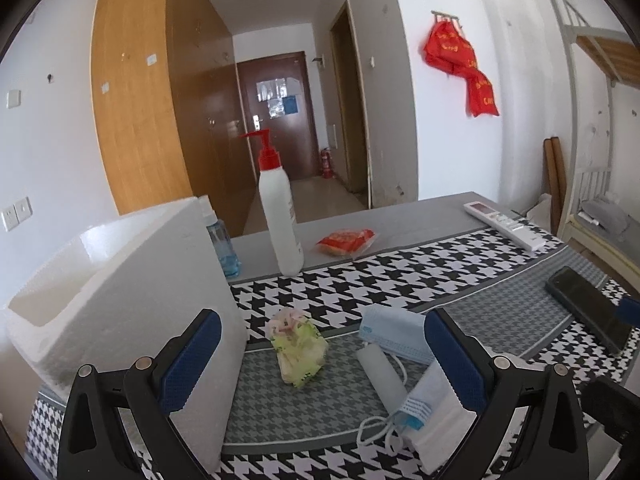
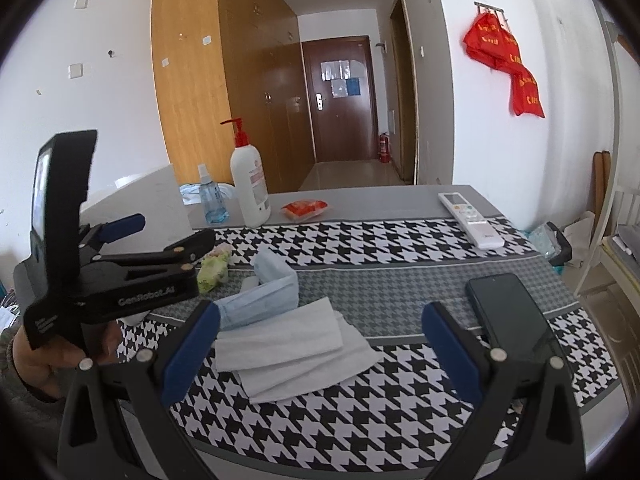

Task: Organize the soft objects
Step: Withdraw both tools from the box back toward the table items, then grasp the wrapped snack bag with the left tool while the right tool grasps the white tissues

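Masks [image 2: 260,296], blue and folded, lie on the houndstooth cloth [image 2: 400,240] beside white tissues [image 2: 296,344], partly hidden by the right gripper [image 2: 320,344]. Both it and the left gripper [image 1: 322,364] gape empty. A foam box [image 1: 120,280] blocks the left.

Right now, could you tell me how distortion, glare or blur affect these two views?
Left wrist view: fisheye bends the wardrobe and table edge; black vignette in the corners; daylight is even, shadows soft. Right wrist view: same bowing; the phone screen shows mild glare; the left gripper is slightly soft.
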The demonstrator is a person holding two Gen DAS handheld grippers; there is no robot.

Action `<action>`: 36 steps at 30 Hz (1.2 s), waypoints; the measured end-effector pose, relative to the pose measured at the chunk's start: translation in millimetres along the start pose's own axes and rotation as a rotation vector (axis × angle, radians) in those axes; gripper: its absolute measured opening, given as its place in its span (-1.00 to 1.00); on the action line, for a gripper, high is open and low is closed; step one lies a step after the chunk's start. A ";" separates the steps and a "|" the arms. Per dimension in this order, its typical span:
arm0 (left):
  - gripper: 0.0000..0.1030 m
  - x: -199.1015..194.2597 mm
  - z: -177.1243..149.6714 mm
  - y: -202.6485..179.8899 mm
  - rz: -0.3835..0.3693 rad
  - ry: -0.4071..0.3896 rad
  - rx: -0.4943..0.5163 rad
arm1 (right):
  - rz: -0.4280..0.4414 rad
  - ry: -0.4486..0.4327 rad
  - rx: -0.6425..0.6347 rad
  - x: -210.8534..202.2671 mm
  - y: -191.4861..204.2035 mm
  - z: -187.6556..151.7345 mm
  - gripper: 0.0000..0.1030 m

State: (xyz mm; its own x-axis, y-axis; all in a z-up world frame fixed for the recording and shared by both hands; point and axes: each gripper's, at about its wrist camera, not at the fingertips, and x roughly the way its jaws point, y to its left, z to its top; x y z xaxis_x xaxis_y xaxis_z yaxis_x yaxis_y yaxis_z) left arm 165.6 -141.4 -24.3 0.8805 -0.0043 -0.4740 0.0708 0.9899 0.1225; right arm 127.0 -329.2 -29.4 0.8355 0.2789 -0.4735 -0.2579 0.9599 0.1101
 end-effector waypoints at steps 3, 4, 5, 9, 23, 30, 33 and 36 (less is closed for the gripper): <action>0.91 10.2 0.3 2.5 -0.006 0.031 -0.020 | -0.001 0.011 -0.002 3.9 -0.2 -1.3 0.98; 0.89 13.9 0.1 2.0 0.002 0.043 -0.016 | 0.002 0.019 -0.002 6.0 -0.2 -1.8 0.98; 0.89 16.7 -0.4 1.3 0.009 0.051 -0.011 | 0.004 0.025 -0.003 8.1 -0.4 -1.9 0.98; 0.86 27.2 -2.3 2.5 0.008 0.094 -0.018 | 0.004 0.052 -0.015 15.9 1.8 -4.6 0.98; 0.52 56.7 -7.6 11.5 0.039 0.201 -0.030 | 0.018 0.124 -0.049 38.0 6.6 -11.0 0.98; 0.41 73.4 -11.1 13.4 0.061 0.262 -0.021 | 0.028 0.178 -0.088 52.9 10.8 -13.4 0.98; 0.34 79.7 -11.1 13.9 0.061 0.287 -0.014 | 0.024 0.194 -0.114 59.2 15.0 -14.0 0.98; 0.19 87.0 -13.6 14.7 0.044 0.317 -0.017 | 0.025 0.216 -0.128 66.2 18.3 -13.6 0.98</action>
State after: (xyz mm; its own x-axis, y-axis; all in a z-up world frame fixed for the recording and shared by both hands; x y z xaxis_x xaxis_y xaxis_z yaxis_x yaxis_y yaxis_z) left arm 236.9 -125.3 -75.6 0.6922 0.0799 -0.7173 0.0263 0.9904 0.1357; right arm 171.0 -293.6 -70.7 0.7084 0.2763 -0.6495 -0.3481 0.9373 0.0190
